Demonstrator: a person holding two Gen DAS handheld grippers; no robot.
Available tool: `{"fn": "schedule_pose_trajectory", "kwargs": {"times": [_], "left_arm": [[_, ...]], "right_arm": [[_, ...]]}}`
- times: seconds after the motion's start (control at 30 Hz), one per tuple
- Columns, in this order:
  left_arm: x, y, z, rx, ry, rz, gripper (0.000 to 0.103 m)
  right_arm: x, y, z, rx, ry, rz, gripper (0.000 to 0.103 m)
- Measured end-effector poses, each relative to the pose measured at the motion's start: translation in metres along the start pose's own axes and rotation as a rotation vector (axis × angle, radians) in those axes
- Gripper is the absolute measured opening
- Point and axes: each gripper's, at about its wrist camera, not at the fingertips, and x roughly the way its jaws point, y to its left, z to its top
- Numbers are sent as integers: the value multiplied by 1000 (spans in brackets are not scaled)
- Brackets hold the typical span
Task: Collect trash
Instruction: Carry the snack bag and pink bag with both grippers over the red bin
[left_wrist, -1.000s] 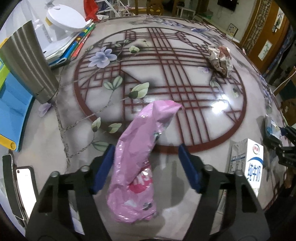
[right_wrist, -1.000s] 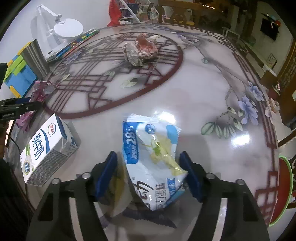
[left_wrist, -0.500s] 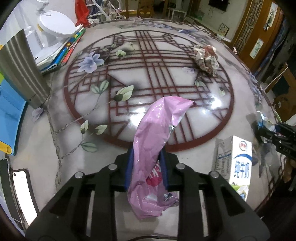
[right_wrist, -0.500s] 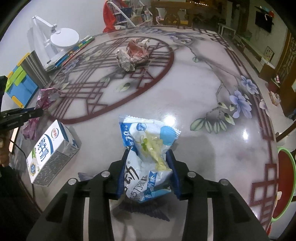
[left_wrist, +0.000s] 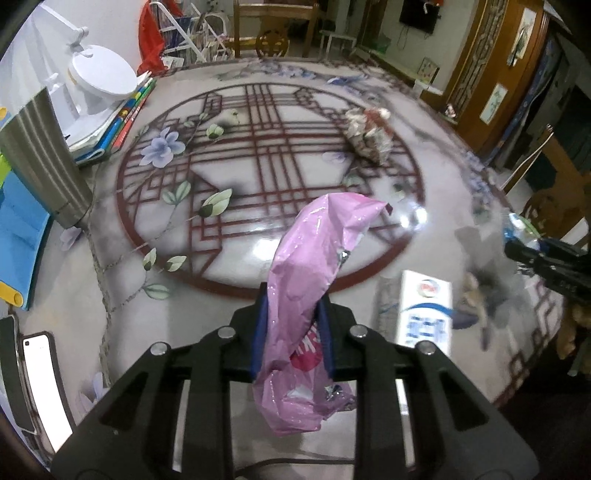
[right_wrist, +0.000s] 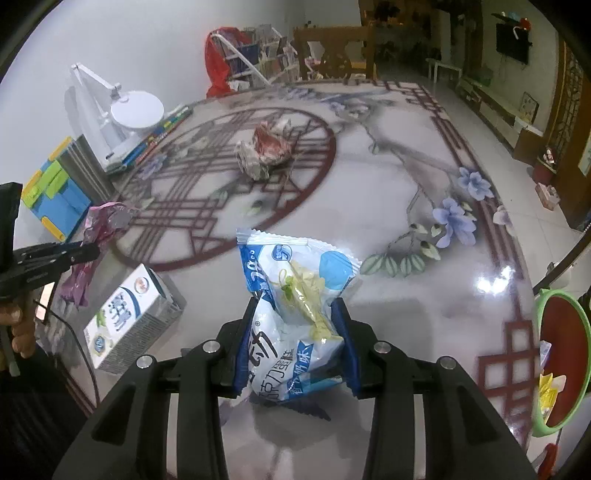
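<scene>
In the left wrist view the left gripper (left_wrist: 293, 334) pinches a crinkled pink plastic wrapper (left_wrist: 309, 280) clear of the table for carrying off, while the right wrist view shows the right gripper (right_wrist: 295, 347) clamped on a blue-and-white snack packet (right_wrist: 295, 314), near the green-rimmed red bin (right_wrist: 561, 365).

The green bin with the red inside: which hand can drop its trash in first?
Probably the right. The green bin shows at the right edge of the right wrist view, near the right gripper holding the blue-and-white wrapper. The left gripper, holding the pink bag, sees no bin.
</scene>
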Motion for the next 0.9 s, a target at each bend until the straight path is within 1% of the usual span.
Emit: {"fn": "schedule_pose_trajectory", "kwargs": {"times": [0.27,0.47,0.7,0.9], "left_arm": [[-31,-21,5,22,-57,-13,23],[-51,-47,15,49,-88,-56,23],[-66,-92,29,113,-117,-120,23],[-62,-136,40,165,-119,-164,23]], "right_arm": [[-23,-1,0,0,-53,3,38],[-41,-6,-3,-1,-91,-9,38],[-64,-24,-6,39,-134,-7,38],[-82,-47,-10,78,-168,-30,38]]}}
